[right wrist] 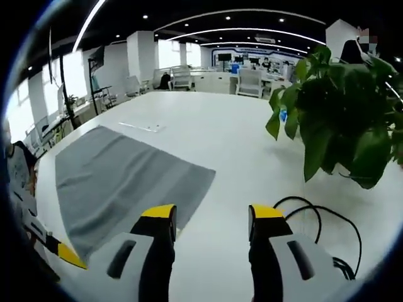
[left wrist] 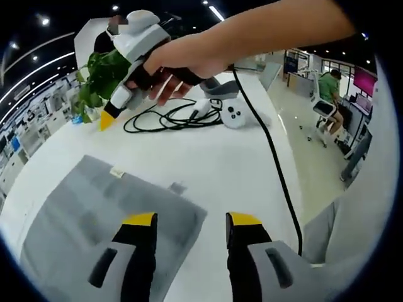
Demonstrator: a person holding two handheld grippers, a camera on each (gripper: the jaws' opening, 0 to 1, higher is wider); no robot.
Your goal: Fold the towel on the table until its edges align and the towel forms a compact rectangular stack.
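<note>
Towel [left wrist: 107, 220] lies flat and spread on the white tabletop [left wrist: 233, 163], near the edge closest to the person, grey, with a small label at one border. No fold visible yet, so I'd judge the task at its start.

Left gripper [left wrist: 191, 221] hovers just above the towel's near corner, jaws apart with nothing between them, probably lined up to pinch that corner for the first fold.

Right gripper [right wrist: 212, 214] is also parted and empty, held higher over bare tabletop just beside the towel's far edge (in the left gripper view its yellow tip points down, hand wrapped round the body). Likely waiting to take the opposite corner so both lift together.

Potted plant [right wrist: 340, 119], black cable [left wrist: 170, 116] and a white controller [left wrist: 234, 114] sit toward the far side, well apart from the towel, so the fold path looks unobstructed.
</note>
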